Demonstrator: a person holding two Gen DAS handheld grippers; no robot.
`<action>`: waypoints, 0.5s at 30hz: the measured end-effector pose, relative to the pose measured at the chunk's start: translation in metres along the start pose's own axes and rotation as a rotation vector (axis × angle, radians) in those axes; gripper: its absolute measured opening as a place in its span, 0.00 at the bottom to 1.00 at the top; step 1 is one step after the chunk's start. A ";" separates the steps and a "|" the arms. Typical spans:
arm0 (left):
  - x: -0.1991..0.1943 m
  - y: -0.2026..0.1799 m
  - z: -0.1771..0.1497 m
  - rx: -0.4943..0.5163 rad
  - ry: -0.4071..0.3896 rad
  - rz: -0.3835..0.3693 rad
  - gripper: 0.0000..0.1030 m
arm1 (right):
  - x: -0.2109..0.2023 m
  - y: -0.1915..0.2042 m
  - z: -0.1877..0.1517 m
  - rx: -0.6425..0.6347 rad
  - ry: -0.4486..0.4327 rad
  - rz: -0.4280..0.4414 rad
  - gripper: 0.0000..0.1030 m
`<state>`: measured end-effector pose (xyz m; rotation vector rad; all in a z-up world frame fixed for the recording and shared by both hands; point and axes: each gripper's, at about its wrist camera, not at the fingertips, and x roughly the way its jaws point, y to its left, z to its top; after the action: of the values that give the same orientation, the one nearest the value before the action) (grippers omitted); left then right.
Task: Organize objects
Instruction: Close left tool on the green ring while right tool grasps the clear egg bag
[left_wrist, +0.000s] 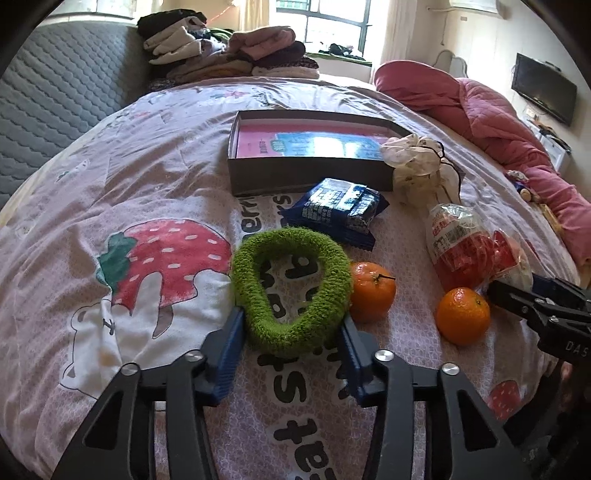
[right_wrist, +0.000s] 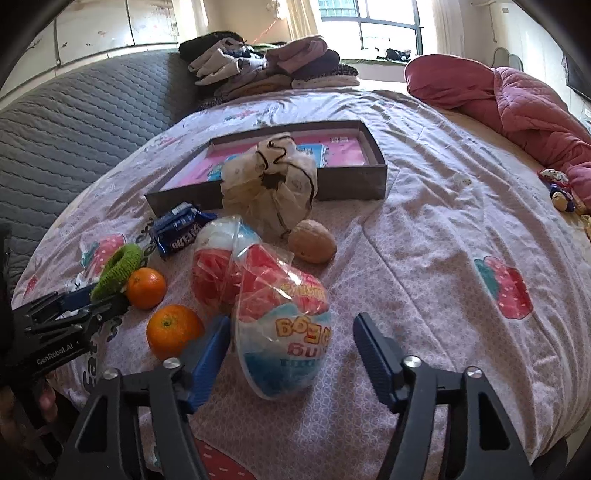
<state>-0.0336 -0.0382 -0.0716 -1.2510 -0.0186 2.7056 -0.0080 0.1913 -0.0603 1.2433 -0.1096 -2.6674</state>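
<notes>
The left claw (left_wrist: 291, 332) gripped the green ring's (left_wrist: 291, 284) near end; the right claw (right_wrist: 291, 354) stood open around the plastic bag (right_wrist: 284, 332), its length running toward the box (right_wrist: 347, 184).

On the bed lie two oranges (left_wrist: 372, 291) (left_wrist: 462, 315), one green fuzzy ring (left_wrist: 291, 291), one blue snack packet (left_wrist: 341, 207), one plastic-wrapped bowl (right_wrist: 284, 343), one cream drawstring pouch (right_wrist: 271, 184), one walnut (right_wrist: 312, 240), and one open box (left_wrist: 306, 171)
</notes>
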 end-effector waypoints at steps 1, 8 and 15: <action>0.000 -0.001 0.000 0.003 -0.003 -0.002 0.40 | 0.001 0.001 -0.001 -0.003 0.004 0.004 0.55; 0.001 -0.003 -0.002 0.018 -0.020 -0.006 0.22 | 0.000 0.007 -0.005 -0.035 -0.010 0.001 0.50; -0.010 0.000 0.000 -0.006 -0.049 -0.032 0.17 | -0.014 0.007 -0.001 -0.047 -0.060 -0.011 0.50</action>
<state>-0.0274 -0.0397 -0.0641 -1.1751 -0.0520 2.7103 0.0021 0.1875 -0.0496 1.1535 -0.0493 -2.7013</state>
